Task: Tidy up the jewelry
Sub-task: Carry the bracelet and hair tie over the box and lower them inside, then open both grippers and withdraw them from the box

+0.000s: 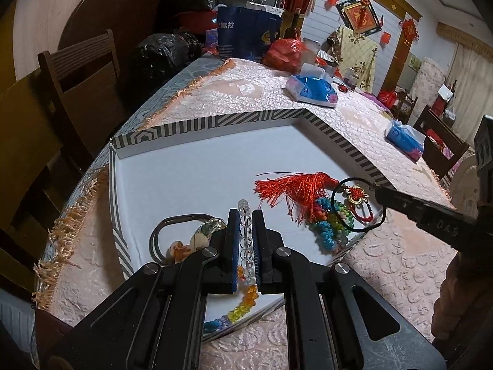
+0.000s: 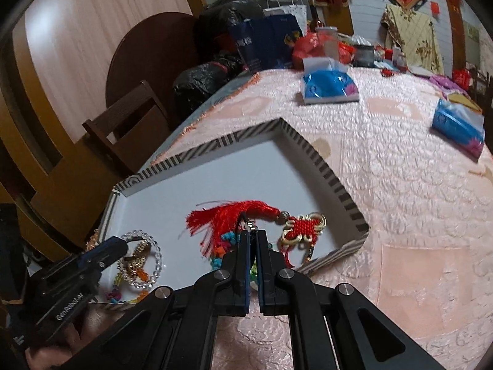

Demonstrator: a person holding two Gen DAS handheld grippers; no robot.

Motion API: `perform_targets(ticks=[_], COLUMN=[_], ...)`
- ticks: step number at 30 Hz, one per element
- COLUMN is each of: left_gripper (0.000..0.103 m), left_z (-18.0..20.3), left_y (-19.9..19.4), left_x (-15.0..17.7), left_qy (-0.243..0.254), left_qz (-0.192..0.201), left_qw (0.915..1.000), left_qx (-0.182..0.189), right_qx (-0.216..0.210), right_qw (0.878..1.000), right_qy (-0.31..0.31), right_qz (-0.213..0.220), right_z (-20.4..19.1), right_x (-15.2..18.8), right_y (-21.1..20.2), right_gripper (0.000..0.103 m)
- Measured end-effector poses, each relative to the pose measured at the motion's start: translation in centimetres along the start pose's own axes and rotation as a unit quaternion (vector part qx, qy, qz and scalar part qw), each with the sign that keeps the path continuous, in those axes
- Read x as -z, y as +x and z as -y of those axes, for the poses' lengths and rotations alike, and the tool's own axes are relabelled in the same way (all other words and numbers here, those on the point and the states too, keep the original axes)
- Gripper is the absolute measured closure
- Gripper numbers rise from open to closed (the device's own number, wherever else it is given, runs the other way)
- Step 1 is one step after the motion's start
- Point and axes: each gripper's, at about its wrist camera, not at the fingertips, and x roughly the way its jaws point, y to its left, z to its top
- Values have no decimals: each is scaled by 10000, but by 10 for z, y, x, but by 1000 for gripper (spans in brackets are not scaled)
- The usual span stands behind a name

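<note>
A shallow white tray (image 1: pixel 215 123) with a striped rim lies on the pink tablecloth and holds the jewelry. My left gripper (image 1: pixel 245 215) is shut on a clear crystal bead bracelet (image 1: pixel 245 234), low over the tray's near left part; the bracelet also shows in the right wrist view (image 2: pixel 154 265). My right gripper (image 2: pixel 253 234) is shut on a thin black cord ring (image 1: pixel 359 205), held over a red tassel knot charm (image 2: pixel 246 215) and colourful woven bracelets (image 1: pixel 326 225). A brown cord necklace (image 1: pixel 166 225) and a yellow-orange bead strand (image 1: pixel 243 302) lie near my left gripper.
Two blue tissue packs (image 1: pixel 311 89) (image 1: pixel 405 140) lie on the table beyond the tray. Bags, a blue paper bag (image 1: pixel 246 34) and a red plastic bag (image 1: pixel 283 51) crowd the far end. Wooden chairs (image 1: pixel 80 92) stand along the table's left edge.
</note>
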Motion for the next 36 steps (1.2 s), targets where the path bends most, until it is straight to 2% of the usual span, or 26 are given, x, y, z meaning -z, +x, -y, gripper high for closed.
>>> perform_targets(ticks=[8,16,19,20,23,26,28,30,31,33,36], left_gripper=[97,96,92,87,61,58,51,37,34,17,12], left_z=[-2,-1,0,1,4,8,12,15,18,24,36], left_y=[11,12,13,12,4,-6,-13,-24,-32,-46,-58], left_x=[7,8,7,6,3,-1,-3,-5,-6,-8,-11], left_qy=[-43,-37,-39,-25,7,84,175,217,247,319,475], left_qz=[-199,-248,-275,-275,-129,6,68,175,291,406,224], left_qw=[9998,9996,9996,9995,9997,9996,9993,9989,9986,9983,9983], left_qx=[-87,-123,-105,-123,-186,-256,-332,-378,-353,-275,-250], right_qx=[153,48,-34,-50,-50,-79,-35,-37,-45,10,146], right_qw=[9996,9995,9995,9995,9997,9998,9999,9999,9998,9997,9987], right_qy=[32,7,43,33,-18,23,21,31,33,37,-101], right_qz=[-256,-298,-318,-313,-236,-185,-165,-162,-164,-238,-475], right_z=[11,16,17,16,15,16,16,16,16,16,10], right_x=[5,6,5,5,4,3,3,4,5,7,10], right_y=[18,21,20,19,12,5,0,-8,-12,-21,-38], right_gripper=[100,100,100,100,100,100,100,100,100,100,99])
